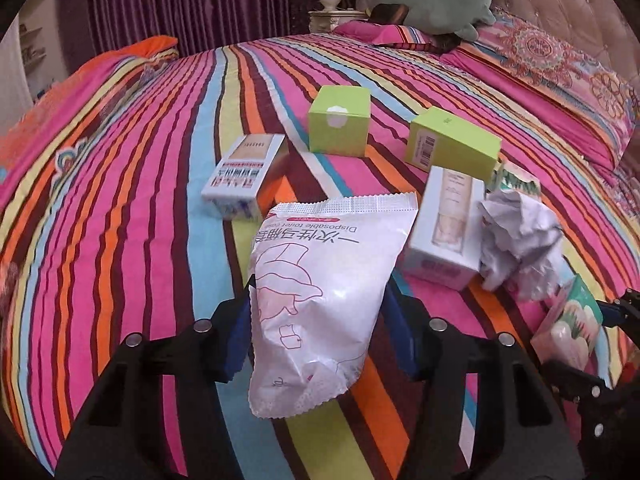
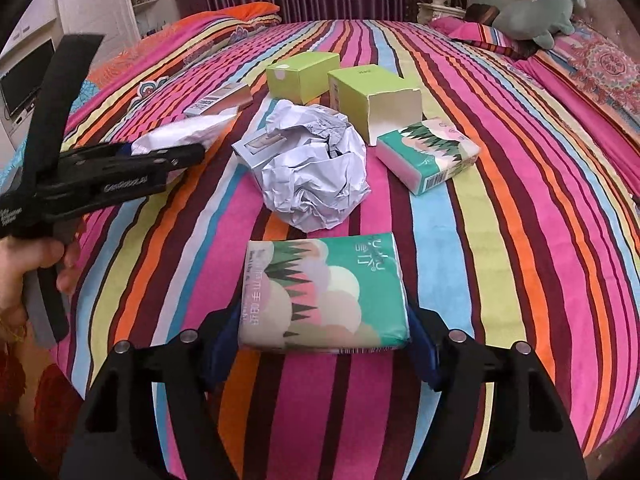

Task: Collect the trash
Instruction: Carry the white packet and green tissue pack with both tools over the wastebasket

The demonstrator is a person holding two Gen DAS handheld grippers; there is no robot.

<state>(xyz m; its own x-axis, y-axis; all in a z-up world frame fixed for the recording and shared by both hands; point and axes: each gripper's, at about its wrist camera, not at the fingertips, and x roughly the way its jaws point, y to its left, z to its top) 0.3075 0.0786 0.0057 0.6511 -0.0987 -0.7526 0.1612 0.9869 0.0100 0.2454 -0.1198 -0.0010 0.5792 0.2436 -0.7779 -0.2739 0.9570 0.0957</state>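
Note:
My left gripper (image 1: 318, 336) is shut on a white plastic toilet-cover packet (image 1: 320, 300) and holds it over the striped bed. It also shows in the right wrist view (image 2: 160, 156) at the left with the white packet (image 2: 180, 132). My right gripper (image 2: 324, 344) is shut on a green tissue pack (image 2: 324, 292). Its tip and the tissue pack (image 1: 572, 320) show at the right of the left wrist view. A crumpled white paper ball (image 2: 316, 168) lies just beyond.
On the striped bedspread (image 2: 500, 240) lie two lime-green boxes (image 2: 300, 76) (image 2: 372, 96), a second tissue pack (image 2: 428, 152), a white cosmetic box (image 1: 444, 224) and another small box (image 1: 244, 172). A green plush toy (image 2: 532, 8) lies on the pillows.

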